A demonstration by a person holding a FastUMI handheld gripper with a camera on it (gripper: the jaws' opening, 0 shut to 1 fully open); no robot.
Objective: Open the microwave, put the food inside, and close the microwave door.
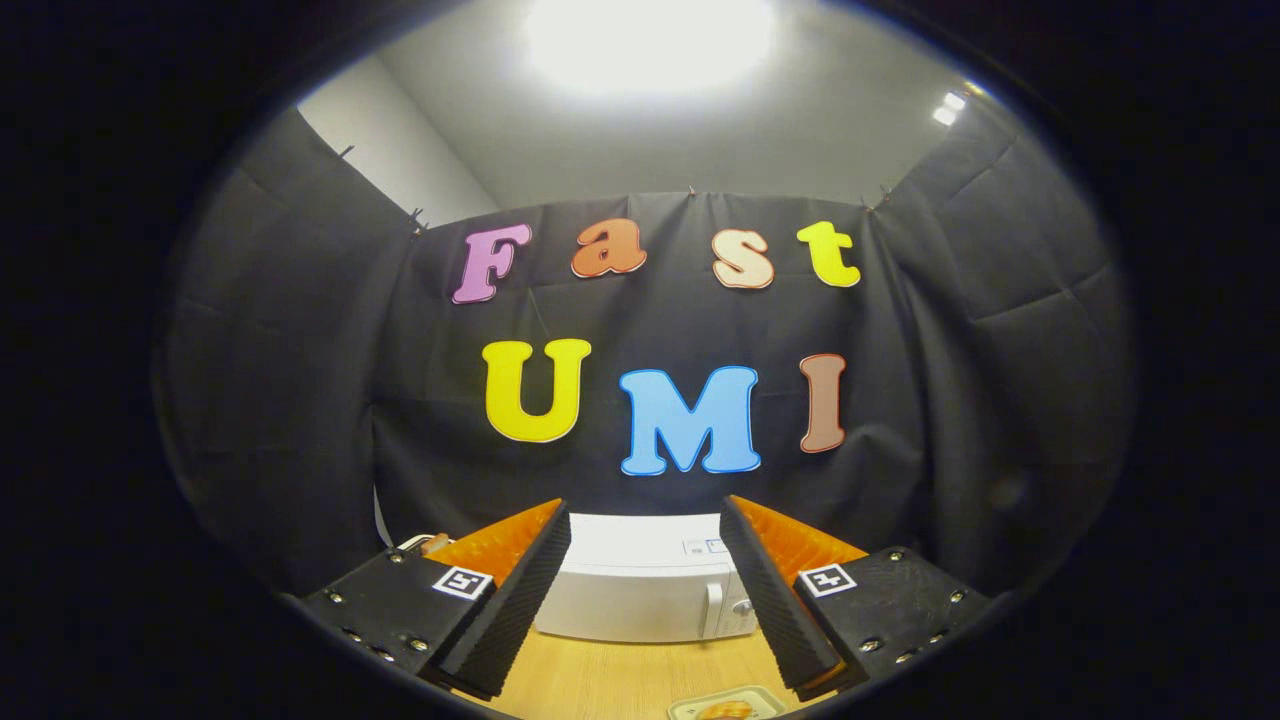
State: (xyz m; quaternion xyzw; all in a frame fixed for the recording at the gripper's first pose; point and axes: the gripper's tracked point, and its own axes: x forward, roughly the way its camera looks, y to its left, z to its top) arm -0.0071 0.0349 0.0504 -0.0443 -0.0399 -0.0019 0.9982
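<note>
**Fingers spread, nothing held, microwave ahead with its door closed**

The gripper stands released — its two ribbed black fingers are wide apart and grasp nothing. Between them, toward 12 o'clock, sits the white microwave, door closed, its upright handle near the finger at 3 o'clock and a knob just beside it. Both side edges of the microwave are hidden behind the fingers. A bare strip of wooden table lies open between the fingertips and the microwave's front edge. At 6 o'clock, close under the gripper, the rim of a pale tray shows with orange-brown food on it — partly cut off. Black cloth walls the booth beyond the microwave and on both sides.
</note>
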